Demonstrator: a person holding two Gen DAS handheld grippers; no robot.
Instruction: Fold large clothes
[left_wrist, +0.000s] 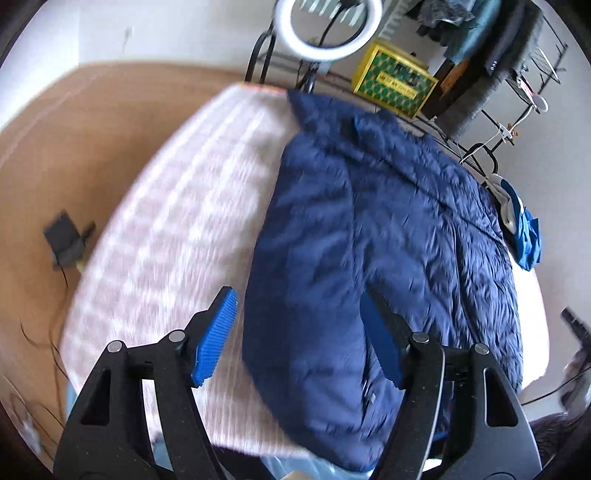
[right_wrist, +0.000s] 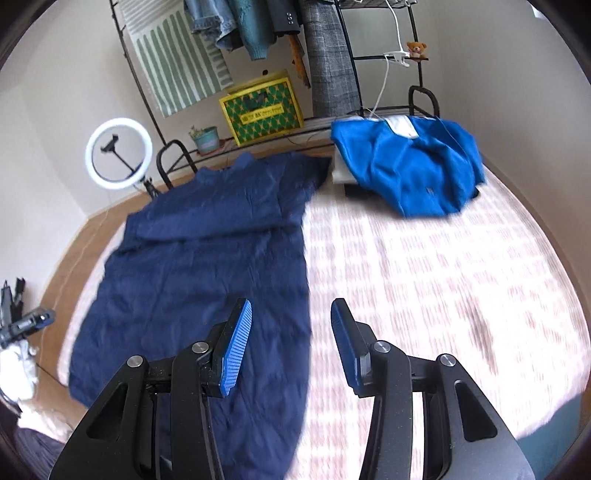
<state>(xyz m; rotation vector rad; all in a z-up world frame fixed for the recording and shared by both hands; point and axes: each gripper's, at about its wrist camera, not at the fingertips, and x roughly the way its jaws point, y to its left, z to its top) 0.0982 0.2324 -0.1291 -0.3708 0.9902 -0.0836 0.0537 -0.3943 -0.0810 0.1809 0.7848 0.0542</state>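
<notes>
A large navy blue garment (left_wrist: 369, 240) lies flat and folded lengthwise on a bed with a pink and white checked cover (left_wrist: 177, 229). It also shows in the right wrist view (right_wrist: 207, 258), on the bed's left half. My left gripper (left_wrist: 299, 332) is open and empty, hovering above the garment's near left edge. My right gripper (right_wrist: 291, 339) is open and empty, above the garment's right edge where it meets the bare cover (right_wrist: 424, 280).
A bright blue garment (right_wrist: 413, 166) lies on a white pile at the bed's far end. A clothes rack (right_wrist: 332, 55), a yellow-green box (right_wrist: 262, 107) and a ring light (right_wrist: 119, 153) stand behind. A dark adapter with cables (left_wrist: 62, 240) lies on the wooden floor.
</notes>
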